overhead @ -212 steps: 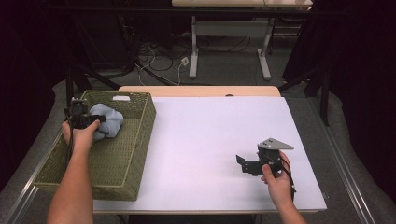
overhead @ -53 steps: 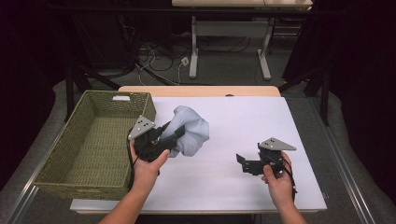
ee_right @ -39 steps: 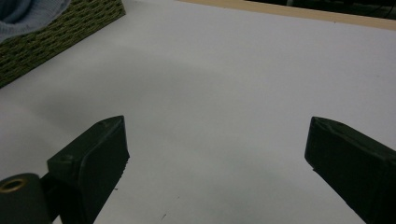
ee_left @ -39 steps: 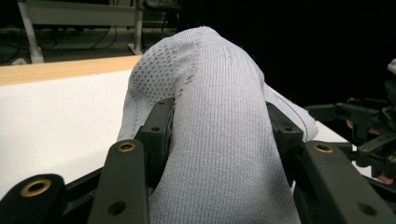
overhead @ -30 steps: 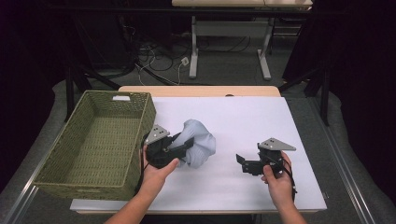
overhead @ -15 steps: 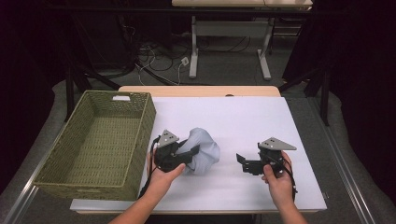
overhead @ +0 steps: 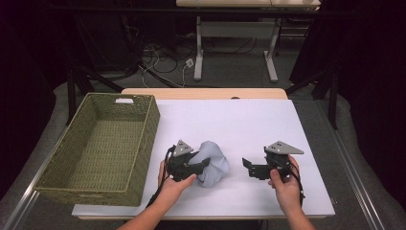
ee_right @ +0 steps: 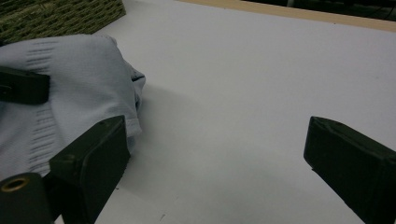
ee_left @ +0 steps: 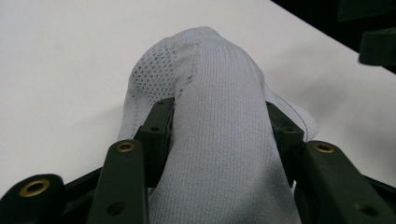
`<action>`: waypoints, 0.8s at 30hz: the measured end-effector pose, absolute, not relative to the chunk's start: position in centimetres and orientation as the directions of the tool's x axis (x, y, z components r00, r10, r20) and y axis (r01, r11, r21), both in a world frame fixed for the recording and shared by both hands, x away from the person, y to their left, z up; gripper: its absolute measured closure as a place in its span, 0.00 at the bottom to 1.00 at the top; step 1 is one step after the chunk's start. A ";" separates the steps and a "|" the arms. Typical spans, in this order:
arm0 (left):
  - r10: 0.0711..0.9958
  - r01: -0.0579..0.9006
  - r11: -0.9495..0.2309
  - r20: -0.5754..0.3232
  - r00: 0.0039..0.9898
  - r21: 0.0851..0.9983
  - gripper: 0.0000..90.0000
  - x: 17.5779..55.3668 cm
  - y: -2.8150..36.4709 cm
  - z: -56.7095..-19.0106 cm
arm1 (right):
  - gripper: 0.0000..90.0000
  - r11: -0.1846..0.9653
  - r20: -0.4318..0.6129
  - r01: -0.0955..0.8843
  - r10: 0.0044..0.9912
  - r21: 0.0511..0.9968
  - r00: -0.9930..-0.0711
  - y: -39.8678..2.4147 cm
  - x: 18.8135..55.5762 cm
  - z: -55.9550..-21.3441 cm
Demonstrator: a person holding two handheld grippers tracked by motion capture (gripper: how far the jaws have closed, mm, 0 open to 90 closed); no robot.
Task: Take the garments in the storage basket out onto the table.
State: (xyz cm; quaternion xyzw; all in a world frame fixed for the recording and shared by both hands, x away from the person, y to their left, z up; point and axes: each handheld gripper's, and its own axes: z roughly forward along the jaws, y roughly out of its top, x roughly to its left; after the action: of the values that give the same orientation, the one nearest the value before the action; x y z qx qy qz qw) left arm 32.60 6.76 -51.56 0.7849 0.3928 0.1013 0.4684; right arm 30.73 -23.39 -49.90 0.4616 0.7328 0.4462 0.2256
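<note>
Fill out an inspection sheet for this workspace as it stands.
Surface: white table top, bare around the work.
Job's things: pale blue knit garment, bunched on the table; wicker basket at left, nothing inside.
Clutter: nothing seen.
Grippers: left hand-held gripper clamped on the garment; right hand-held gripper open, apart from it, jaws toward it.
Cables: black cable loops from the left one; floor cables behind.
Surroundings: dark room, desk legs beyond.
</note>
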 end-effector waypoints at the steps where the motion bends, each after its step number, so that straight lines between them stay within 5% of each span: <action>1: 0.702 0.530 -0.246 -0.228 0.674 0.811 0.59 32.8 6.8 -52.0 | 0.08 0.178 0.081 0.476 0.877 0.862 -0.474 -23.4 30.7 -49.9; 24: 0.637 0.551 -0.289 -0.272 0.721 0.783 0.46 33.2 6.0 -53.0 | 0.08 0.186 0.077 0.479 0.876 0.858 -0.477 -23.2 30.7 -50.0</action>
State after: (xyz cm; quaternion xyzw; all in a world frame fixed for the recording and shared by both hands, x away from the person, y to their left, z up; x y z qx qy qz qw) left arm 33.18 5.99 -53.02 0.8014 0.3708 0.0461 0.4670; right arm 30.72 -23.22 -49.99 0.4596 0.7367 0.4425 0.2241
